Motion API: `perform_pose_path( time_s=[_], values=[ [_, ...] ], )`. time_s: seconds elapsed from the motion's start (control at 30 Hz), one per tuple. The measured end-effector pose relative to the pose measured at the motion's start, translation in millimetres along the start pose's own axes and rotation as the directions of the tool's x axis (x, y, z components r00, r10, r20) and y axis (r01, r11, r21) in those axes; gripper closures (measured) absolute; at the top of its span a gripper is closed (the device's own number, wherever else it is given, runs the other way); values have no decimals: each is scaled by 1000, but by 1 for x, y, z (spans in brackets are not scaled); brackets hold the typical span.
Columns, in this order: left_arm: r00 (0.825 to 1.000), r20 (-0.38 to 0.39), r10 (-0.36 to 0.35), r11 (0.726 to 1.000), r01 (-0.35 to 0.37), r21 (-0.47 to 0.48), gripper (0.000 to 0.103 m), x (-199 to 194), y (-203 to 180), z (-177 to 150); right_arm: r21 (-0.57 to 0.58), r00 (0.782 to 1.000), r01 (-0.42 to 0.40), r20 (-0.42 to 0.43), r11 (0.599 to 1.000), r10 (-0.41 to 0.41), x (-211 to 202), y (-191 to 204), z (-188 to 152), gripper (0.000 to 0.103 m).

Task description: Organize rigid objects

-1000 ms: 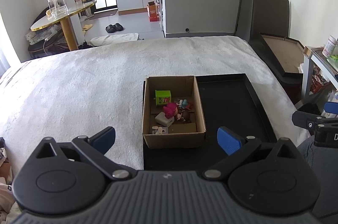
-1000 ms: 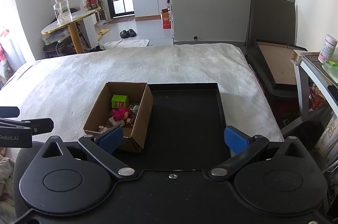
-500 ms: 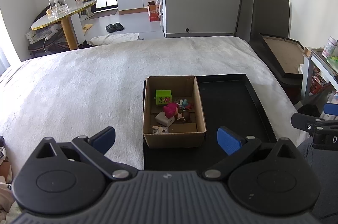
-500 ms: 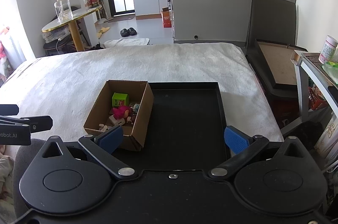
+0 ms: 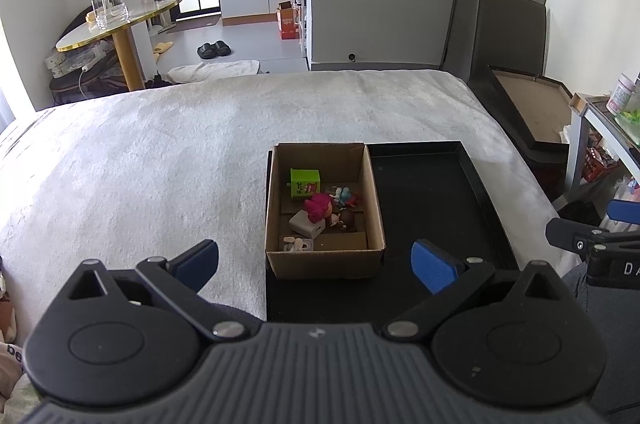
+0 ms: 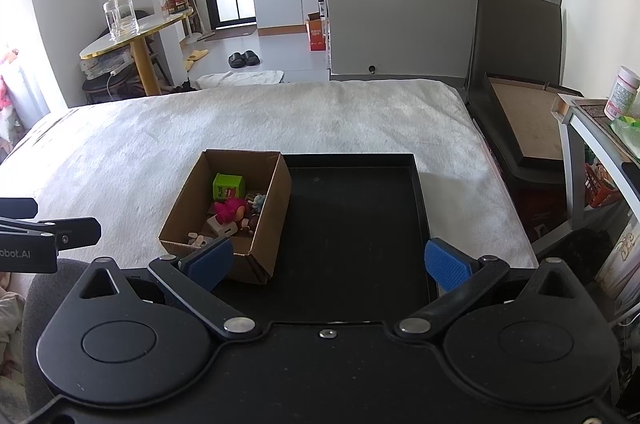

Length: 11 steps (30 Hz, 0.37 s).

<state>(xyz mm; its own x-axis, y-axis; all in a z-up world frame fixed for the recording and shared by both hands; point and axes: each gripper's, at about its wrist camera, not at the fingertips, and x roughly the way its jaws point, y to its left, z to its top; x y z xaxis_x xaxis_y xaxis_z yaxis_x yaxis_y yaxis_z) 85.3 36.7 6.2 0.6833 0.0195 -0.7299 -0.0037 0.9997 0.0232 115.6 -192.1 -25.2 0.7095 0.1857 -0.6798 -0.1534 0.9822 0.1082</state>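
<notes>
Sitting on the left part of a black tray (image 5: 432, 192), a cardboard box (image 5: 324, 260) holds the small items; tray rests on a white blanket (image 5: 160, 160) covering the bed. Inside the box: a green cube (image 5: 305, 182) toward the far end, a pink toy (image 5: 318, 205) in the middle, a white adapter (image 5: 307, 224) just beside it, plus other small figures too tiny to tell apart. Rest of the tray is bare black.

Left gripper (image 5: 316, 262) hovers near the box's near wall w/ blue pads spread wide, nothing between them. Right gripper (image 6: 328, 260) hangs over the tray's near edge, also spread wide & empty; its left pad (image 6: 210, 262) overlaps the box's near corner in the right wrist view, contact can't be told.
</notes>
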Motion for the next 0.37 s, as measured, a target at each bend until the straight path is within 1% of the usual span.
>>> perform_pose_path(
  time_s=[0.37],
  values=[
    [1000,3,-4,1000,4,3,1,-1,0,1,0,1000,-1,0,1000,1,0,0,0,0]
  ],
)
